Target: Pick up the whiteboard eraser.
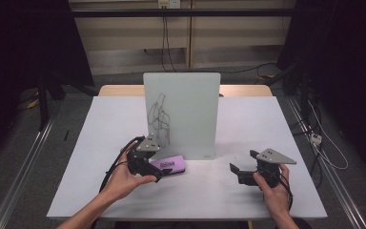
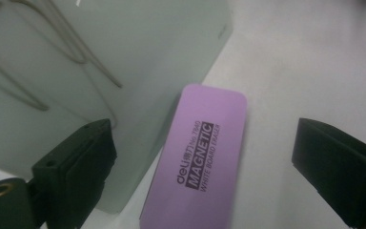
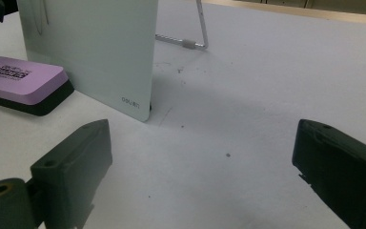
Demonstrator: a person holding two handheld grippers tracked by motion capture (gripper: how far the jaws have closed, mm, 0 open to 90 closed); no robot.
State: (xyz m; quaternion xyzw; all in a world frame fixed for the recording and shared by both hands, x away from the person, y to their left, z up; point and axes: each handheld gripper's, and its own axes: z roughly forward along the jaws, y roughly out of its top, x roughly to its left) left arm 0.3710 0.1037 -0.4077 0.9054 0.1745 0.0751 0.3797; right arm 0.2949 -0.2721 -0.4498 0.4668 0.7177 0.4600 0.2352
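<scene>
Wide-open left gripper (image 2: pixel 202 157) jaws straddle, without touching, the purple eraser (image 2: pixel 200 157), rounded-cornered, printed "MAGNETIC", on black felt.

High view: overhead, looks fwd/down on table (image 1: pixel 248 191). Gripper views: low, close; both share eraser (image 2: pixel 198 157), whiteboard (image 3: pixel 100 52).

A whiteboard (image 1: pixel 181 114) stands upright near the middle of the bench (image 1: pixel 248 195), propped from behind by a wire stand (image 3: pixel 190 36). An eraser (image 1: pixel 168 165) lies flat on the bench just in front of the board's lower left part (whether the two touch cannot be told). The left hand-held gripper (image 1: pixel 158 174) sits at the eraser's left end, jaws either side of it without pressing. The right hand-held gripper (image 1: pixel 240 163) rests well apart, right of the board's front corner.
</scene>
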